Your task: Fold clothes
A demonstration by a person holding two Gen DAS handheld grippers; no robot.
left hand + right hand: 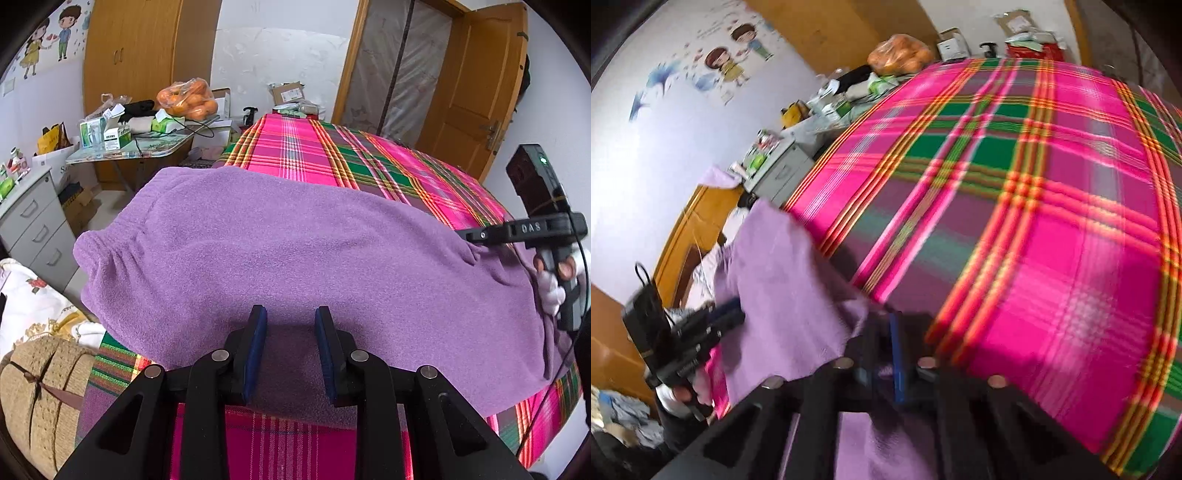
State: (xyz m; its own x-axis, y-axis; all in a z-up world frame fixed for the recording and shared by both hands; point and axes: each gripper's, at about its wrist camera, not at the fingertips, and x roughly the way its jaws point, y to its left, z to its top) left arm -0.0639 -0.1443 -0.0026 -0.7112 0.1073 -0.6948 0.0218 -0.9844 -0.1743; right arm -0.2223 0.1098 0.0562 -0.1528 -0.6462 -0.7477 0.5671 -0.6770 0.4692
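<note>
Fuzzy purple fleece garment [295,251] on plaid sheet [332,155], left claw [291,325] released, right claw [886,343] pinching fleece.

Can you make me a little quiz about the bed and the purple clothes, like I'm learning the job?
1. Pick one: the sheet on the bed is A) plain white, B) pink and green plaid, C) blue with dots.
2. True or false: a bag of oranges sits on the side table.
3. Fill in: the right gripper is pinching the edge of the ___ garment.
Key: 1 B. 2 true. 3 purple.
</note>
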